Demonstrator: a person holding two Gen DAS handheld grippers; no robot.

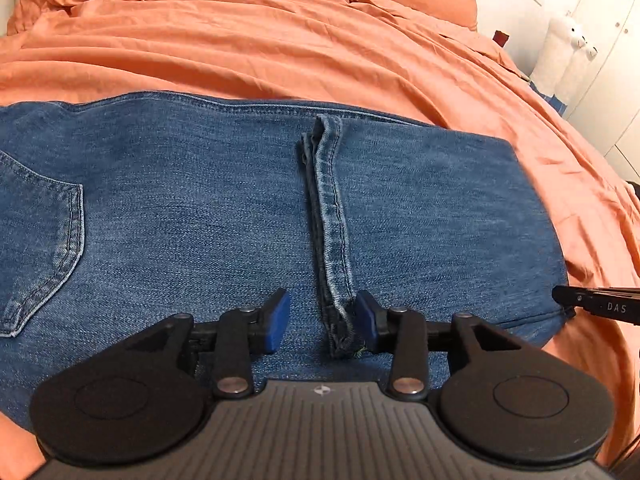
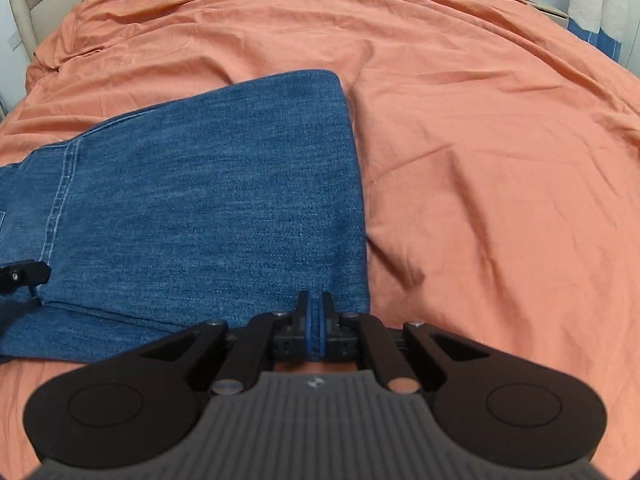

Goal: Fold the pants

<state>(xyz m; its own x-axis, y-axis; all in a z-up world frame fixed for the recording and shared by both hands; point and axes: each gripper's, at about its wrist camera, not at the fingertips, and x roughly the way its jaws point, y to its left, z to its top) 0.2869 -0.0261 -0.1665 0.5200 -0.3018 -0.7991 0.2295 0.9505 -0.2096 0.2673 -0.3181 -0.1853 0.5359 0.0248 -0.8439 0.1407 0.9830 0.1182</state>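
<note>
Through the left wrist camera, the folded blue denim pants are lying flat across the bed's rumpled orange sheet, with a stitched back pocket showing at the pants' left end and the doubled leg hems running as a ridge across the middle of the pants. The left claw is hovering with its blue-padded fingers spread wide, straddling the near end of that hem ridge and gripping nothing. A black tip of the right claw is reaching in at the pants' right near corner. Through the right wrist camera, the pants are spreading left and away from the lens over the orange sheet. The right claw is pinching shut on the pants' near right edge, denim pressed between its pads. Part of the left claw is showing at the pants' left side.
</note>
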